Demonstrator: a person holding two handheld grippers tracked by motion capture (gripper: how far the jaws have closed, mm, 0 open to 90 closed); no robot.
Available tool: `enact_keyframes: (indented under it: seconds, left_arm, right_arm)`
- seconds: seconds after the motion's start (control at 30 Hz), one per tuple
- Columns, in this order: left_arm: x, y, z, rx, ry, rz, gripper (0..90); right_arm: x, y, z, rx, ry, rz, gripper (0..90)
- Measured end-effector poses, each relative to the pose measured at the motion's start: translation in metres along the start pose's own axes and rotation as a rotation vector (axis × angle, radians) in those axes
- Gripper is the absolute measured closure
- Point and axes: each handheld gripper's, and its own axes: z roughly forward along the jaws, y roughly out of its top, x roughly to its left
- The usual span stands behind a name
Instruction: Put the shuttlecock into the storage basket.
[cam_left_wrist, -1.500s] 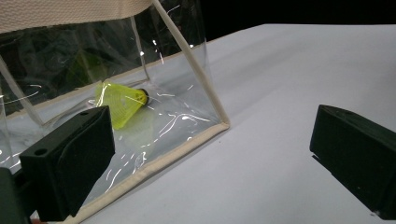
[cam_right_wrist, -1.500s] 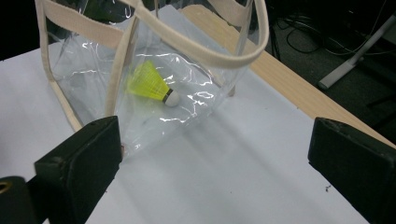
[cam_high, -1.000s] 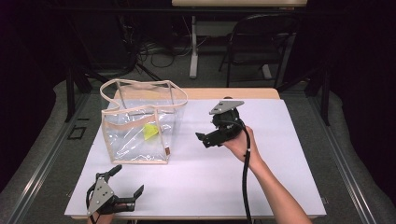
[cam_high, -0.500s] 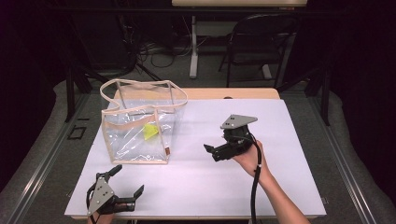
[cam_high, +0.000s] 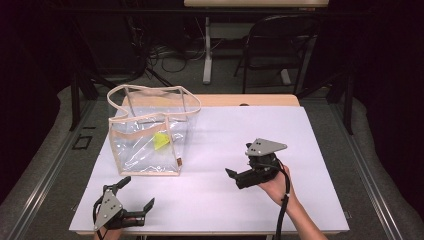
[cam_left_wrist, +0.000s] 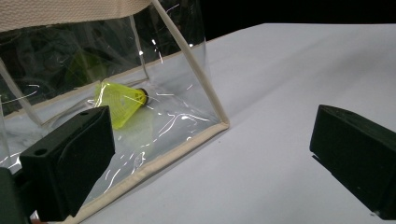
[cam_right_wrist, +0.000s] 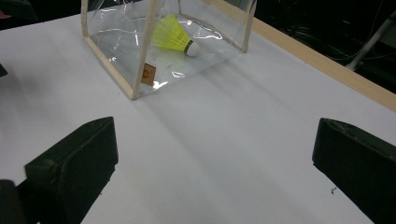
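Observation:
A clear plastic bag (cam_high: 145, 145) with beige trim stands upright on the left half of the white table (cam_high: 300, 135). A yellow shuttlecock (cam_high: 161, 141) lies inside it on the bottom, also seen through the wall as shuttlecock (cam_left_wrist: 119, 100) and shuttlecock (cam_right_wrist: 175, 33). My left gripper (cam_high: 136, 192) rests at the near left corner, open and empty, its jaws pointing at the bag (cam_left_wrist: 201, 91). To the right of the bag (cam_right_wrist: 140, 60), a hand holds my right gripper (cam_high: 235, 177) just above the table. Its jaws stand wide apart with nothing between them.
A wooden strip (cam_high: 240, 100) runs along the table's far edge. Behind it stand a black chair (cam_high: 280, 45) and a table leg among floor cables. A small brown tag (cam_right_wrist: 149, 73) sits on the bag's near corner.
My right gripper has drawn back toward the person and to the right, away from the bag. The left gripper, bag and shuttlecock have stayed put.

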Motion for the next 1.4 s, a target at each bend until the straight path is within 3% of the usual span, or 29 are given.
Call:
enact_keyframes:
  seconds: [0.33,0.83,1.4]
  left_arm:
    - [0.0,0.0,0.0,0.001,0.0,0.0,0.1]
    - [0.0,0.0,0.001,0.003,-0.001,0.0,0.1]
    - [0.0,0.0,0.0,0.005,0.003,0.001,0.1]
  right_arm:
    - [0.008,-0.021,-0.009,-0.033,-0.036,-0.019,0.1]
    - [0.012,-0.056,-0.023,-0.074,-0.034,-0.013,0.1]
    - [0.013,-0.093,-0.036,-0.108,-0.068,-0.025,0.0]
